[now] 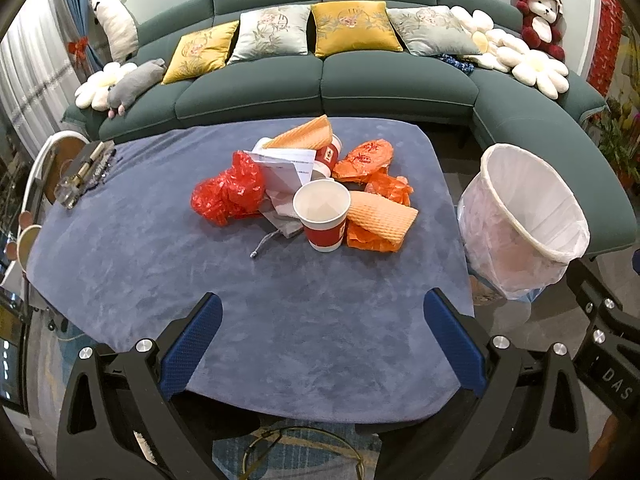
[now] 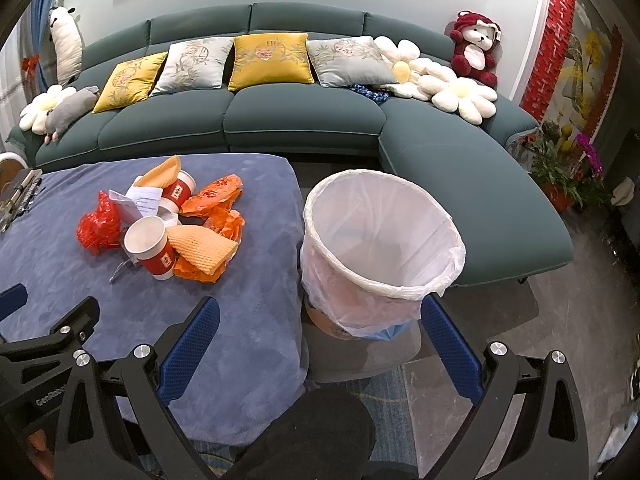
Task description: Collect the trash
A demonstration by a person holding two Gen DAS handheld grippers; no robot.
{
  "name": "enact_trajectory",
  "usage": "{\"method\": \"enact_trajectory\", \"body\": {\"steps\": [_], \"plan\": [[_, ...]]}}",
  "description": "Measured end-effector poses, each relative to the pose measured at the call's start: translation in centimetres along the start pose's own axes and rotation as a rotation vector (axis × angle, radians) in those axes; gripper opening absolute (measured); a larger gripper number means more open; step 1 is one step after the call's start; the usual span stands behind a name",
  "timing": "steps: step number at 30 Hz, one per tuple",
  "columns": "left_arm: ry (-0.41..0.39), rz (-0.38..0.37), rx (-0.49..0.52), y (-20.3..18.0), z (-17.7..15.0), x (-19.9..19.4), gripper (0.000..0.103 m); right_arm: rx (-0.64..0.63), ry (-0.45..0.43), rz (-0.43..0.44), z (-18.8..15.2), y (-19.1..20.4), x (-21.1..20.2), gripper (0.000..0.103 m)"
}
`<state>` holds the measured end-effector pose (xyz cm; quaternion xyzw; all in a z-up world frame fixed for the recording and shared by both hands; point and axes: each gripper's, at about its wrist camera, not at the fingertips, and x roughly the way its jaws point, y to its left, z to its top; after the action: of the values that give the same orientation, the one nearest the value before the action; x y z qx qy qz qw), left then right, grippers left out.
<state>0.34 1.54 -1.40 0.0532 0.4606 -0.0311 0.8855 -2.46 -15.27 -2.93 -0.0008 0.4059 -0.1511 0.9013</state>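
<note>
- Our left gripper (image 1: 322,340) and right gripper (image 2: 316,344) both gape wide, holding nothing, over the tabletop's (image 1: 120,280) near edge.
- Trash pile mid-tabletop: upright paper cup (image 1: 322,216) nearest; we could tip it, or snag the orange wrappers (image 1: 380,224) leaning on it.
- Red plastic bag (image 1: 228,194) may slip.
- Lined bin (image 2: 380,248) stands off the right edge; a short drop misses it.
- Sofa (image 1: 320,84) behind, no obstacle.

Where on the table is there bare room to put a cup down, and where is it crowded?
The near half of the blue cloth, between the trash pile and the left tool, is bare. So is the strip left of the red bag, short of the objects at the table's left edge. The middle is crowded: cups, paper, orange wrappers.
</note>
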Motion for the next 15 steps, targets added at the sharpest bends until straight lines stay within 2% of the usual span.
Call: {"method": "enact_trajectory", "body": {"steps": [8, 15], "plan": [[0.007, -0.025, -0.011, 2.0, 0.4, 2.5, 0.096, -0.011, 0.014, -0.004, 0.3, 1.3, 1.7, 0.096], [-0.007, -0.044, 0.017, 2.7, 2.8, 7.2, 0.096, 0.010, 0.023, -0.001, 1.2, 3.2, 5.2, 0.096]]}}
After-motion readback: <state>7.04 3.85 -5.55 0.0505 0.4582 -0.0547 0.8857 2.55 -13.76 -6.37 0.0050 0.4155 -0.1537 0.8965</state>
